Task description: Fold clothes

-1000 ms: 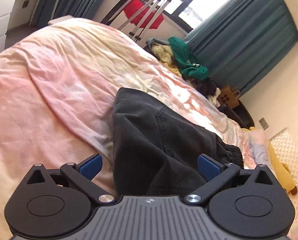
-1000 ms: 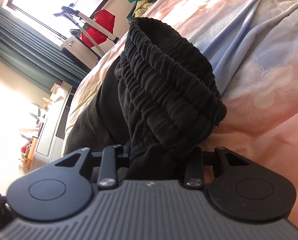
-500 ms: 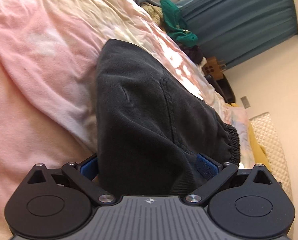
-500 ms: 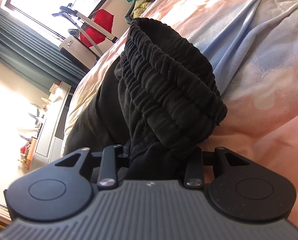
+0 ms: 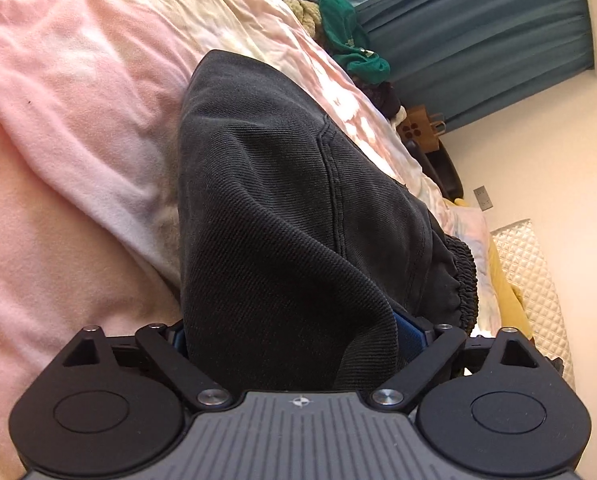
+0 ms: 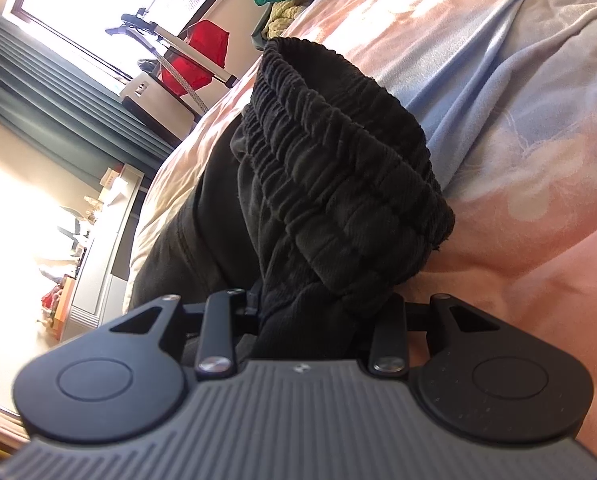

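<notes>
Dark ribbed-cotton trousers [image 5: 282, 208], soft, limp, fairly thick, lying across the pink bedspread [image 5: 58, 128], elastic waistband [image 6: 338, 152] bunched toward its blue-patterned side. Likely to sag and drape when lifted; best taken at the gathered waistband and at a folded edge. Right gripper [image 6: 322, 316] clamped on cloth just below the waistband. Left gripper [image 5: 290, 332] closing, a thick fold between its jaws, pads not clearly pressing yet. Green garment pile [image 5: 350, 44] beyond the far edge.
</notes>
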`<act>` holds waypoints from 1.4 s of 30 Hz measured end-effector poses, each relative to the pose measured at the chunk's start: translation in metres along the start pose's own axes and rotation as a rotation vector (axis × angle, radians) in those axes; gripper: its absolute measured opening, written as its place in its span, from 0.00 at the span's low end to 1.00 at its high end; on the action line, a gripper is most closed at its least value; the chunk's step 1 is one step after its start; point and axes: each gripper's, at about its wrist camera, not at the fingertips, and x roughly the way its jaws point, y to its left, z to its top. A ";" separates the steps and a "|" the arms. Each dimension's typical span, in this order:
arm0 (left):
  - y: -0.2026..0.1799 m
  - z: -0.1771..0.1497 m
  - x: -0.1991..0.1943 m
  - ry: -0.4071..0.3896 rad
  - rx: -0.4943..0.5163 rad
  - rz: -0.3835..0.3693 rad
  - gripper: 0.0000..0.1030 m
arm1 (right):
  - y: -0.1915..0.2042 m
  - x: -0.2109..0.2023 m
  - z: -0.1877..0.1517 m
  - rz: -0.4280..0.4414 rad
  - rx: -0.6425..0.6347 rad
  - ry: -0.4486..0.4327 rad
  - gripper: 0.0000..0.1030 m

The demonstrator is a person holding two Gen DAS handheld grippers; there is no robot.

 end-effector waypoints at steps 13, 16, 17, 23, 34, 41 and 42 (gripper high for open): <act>-0.066 -0.002 -0.046 -0.202 0.074 0.050 0.47 | 0.035 -0.044 0.023 0.170 -0.077 -0.171 0.24; -0.095 0.014 -0.052 -0.240 0.080 0.050 0.47 | 0.041 -0.053 0.046 0.205 -0.082 -0.218 0.24; -0.108 0.023 -0.048 -0.249 0.083 0.051 0.47 | 0.043 -0.055 0.057 0.209 -0.083 -0.237 0.24; -0.184 0.081 0.010 -0.256 0.117 0.009 0.48 | 0.027 -0.069 0.125 0.227 -0.035 -0.376 0.24; -0.270 0.149 0.229 -0.189 0.275 -0.028 0.51 | -0.088 -0.036 0.212 0.076 0.048 -0.581 0.24; -0.256 0.145 0.325 -0.165 0.382 -0.058 0.61 | -0.147 -0.002 0.194 0.017 0.069 -0.627 0.24; -0.248 0.144 0.330 -0.159 0.375 -0.058 0.62 | -0.145 0.001 0.189 -0.002 0.057 -0.623 0.24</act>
